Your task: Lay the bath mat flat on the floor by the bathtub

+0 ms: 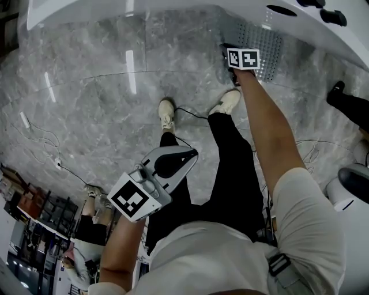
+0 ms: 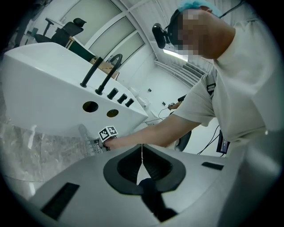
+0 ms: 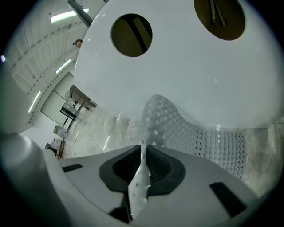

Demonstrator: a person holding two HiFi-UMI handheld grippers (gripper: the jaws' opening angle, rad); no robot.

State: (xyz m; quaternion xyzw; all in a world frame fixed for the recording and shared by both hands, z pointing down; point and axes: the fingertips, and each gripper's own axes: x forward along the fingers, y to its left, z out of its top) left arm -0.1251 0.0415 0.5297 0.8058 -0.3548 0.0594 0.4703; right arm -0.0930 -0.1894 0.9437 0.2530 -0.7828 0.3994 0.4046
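The bath mat (image 1: 260, 46) is a translucent, perforated sheet lying on the marble floor against the white bathtub (image 1: 173, 8). My right gripper (image 1: 229, 55) is stretched down to its near left corner, mostly hidden behind its marker cube. In the right gripper view the jaws (image 3: 143, 148) are shut on a thin edge of the mat (image 3: 199, 133), which curves up in front of the tub wall (image 3: 177, 66). My left gripper (image 1: 194, 154) hangs at waist height above my legs, shut on nothing. The left gripper (image 2: 142, 153) looks toward the tub (image 2: 49, 88) and the mat (image 2: 86, 142).
Black tap fittings (image 1: 326, 12) sit on the tub rim. A thin cable (image 1: 193, 113) trails across the grey marble floor (image 1: 104, 103) by my shoes. Another person's dark shoe (image 1: 337, 91) and a white machine (image 1: 351, 190) are at the right; shelving is at the lower left.
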